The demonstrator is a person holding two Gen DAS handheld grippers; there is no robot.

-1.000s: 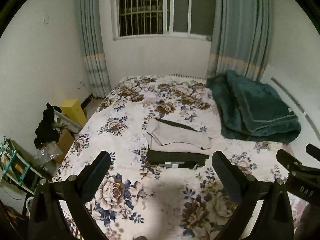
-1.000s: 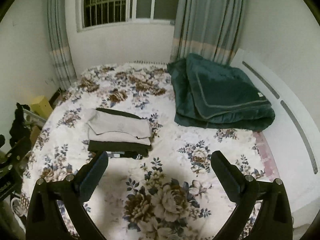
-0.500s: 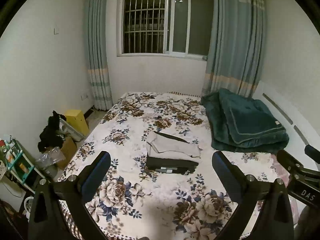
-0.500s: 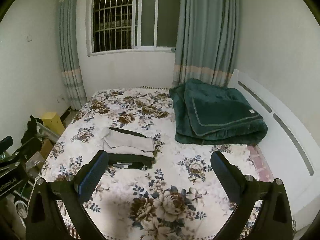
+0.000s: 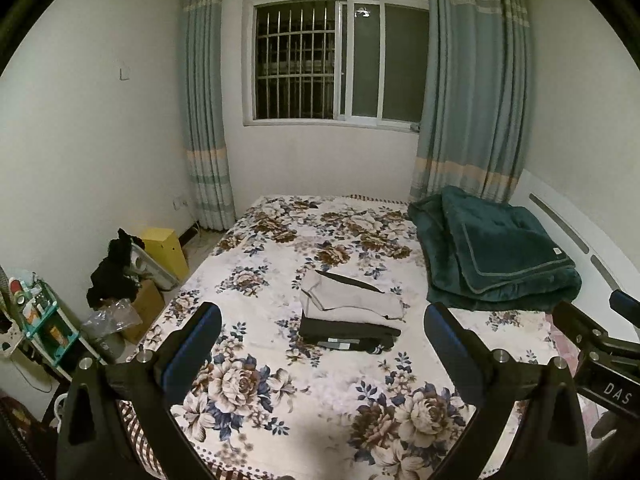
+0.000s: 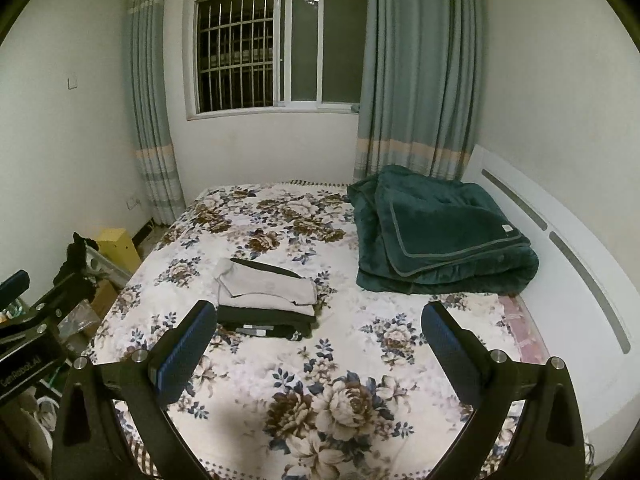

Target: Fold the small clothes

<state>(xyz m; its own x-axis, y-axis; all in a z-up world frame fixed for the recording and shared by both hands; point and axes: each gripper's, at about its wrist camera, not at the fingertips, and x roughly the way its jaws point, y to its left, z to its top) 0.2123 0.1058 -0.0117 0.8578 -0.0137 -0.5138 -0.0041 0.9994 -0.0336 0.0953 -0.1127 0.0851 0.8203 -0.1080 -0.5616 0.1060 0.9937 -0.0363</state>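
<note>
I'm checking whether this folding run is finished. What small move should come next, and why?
Probably just hold both grippers back. The left gripper and right gripper are open and empty, well off the bed, and the grey garment lies folded on the dark one; no loose clothes show.

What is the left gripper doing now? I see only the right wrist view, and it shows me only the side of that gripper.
Observer: The left gripper is open, with nothing between its fingers. It points at the folded clothes on the bed.
Operator: Is something on the floor behind it? The gripper hides that place from me.
Observer: Yes. A small green shelf stands on the floor at the left of the bed, and a clear plastic bag lies between the shelf and the bed.
</note>
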